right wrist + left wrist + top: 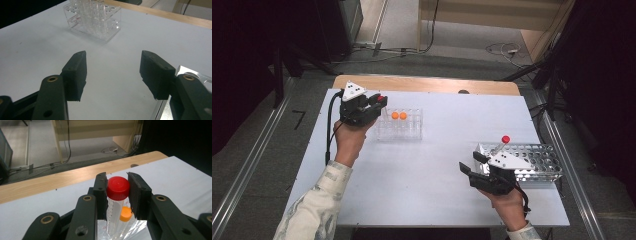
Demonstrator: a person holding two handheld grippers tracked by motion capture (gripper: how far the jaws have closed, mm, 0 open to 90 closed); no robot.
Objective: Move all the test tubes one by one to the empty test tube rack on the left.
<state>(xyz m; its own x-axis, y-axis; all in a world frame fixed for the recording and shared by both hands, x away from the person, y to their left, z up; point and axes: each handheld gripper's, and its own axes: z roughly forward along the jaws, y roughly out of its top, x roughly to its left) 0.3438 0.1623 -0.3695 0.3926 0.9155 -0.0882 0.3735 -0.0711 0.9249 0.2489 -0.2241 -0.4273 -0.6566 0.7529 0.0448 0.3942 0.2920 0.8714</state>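
Note:
My left gripper (379, 103) hovers at the back left of the table, shut on a clear tube with a red cap (118, 188); the cap sits between the two pads (101, 192). Just below and beside it stands a clear plastic rack (399, 131) holding two orange-capped tubes (399, 115); one orange cap (125, 213) shows under the held tube. My right gripper (469, 161) rests low at the front right, open, with nothing between its jaws (113, 72). It points across the table toward the clear rack (96, 17).
A perforated metal rack (537, 159) stands at the right edge behind my right gripper, with one red-capped tube (503, 143) leaning in it; its corner (192, 75) lies beside the right jaw. A wooden strip (427, 84) runs along the table's far edge. Cables lie on the floor beyond.

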